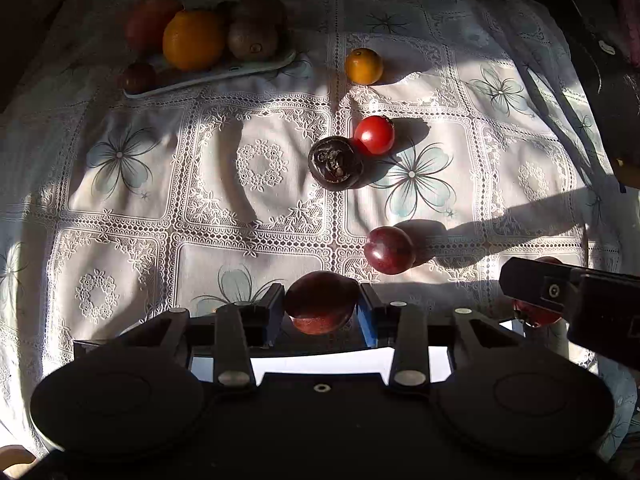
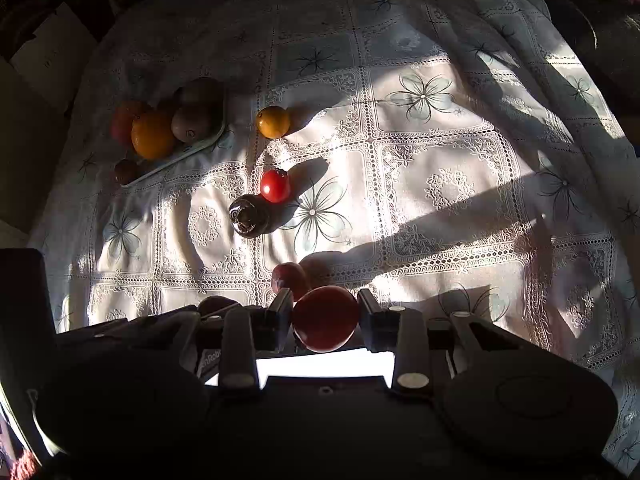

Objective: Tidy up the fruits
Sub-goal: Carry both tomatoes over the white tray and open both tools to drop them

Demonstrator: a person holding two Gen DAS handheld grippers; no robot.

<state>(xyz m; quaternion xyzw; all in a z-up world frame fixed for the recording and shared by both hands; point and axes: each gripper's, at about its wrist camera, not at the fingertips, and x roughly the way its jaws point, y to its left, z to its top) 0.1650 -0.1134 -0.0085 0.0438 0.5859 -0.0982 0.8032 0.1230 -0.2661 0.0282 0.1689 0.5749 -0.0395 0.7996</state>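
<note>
My left gripper (image 1: 322, 306) is shut on a dark red plum (image 1: 321, 302) low over the cloth. My right gripper (image 2: 325, 314) is shut on a red fruit (image 2: 325, 318); it also shows at the right edge of the left wrist view (image 1: 536, 312). A pale tray (image 1: 256, 67) at the far left holds an orange (image 1: 193, 39), kiwis (image 1: 253, 39), a red fruit (image 1: 149, 20) and a small dark fruit (image 1: 138, 77). Loose on the cloth lie a small orange (image 1: 363, 65), a red tomato (image 1: 374, 135), a dark mangosteen (image 1: 335, 163) and a plum (image 1: 389, 249).
A white lace tablecloth with flower prints (image 1: 414, 176) covers the table, with sunlit patches and long shadows. Dark objects (image 1: 612, 92) stand at the right edge. The tray also shows in the right wrist view (image 2: 208, 140).
</note>
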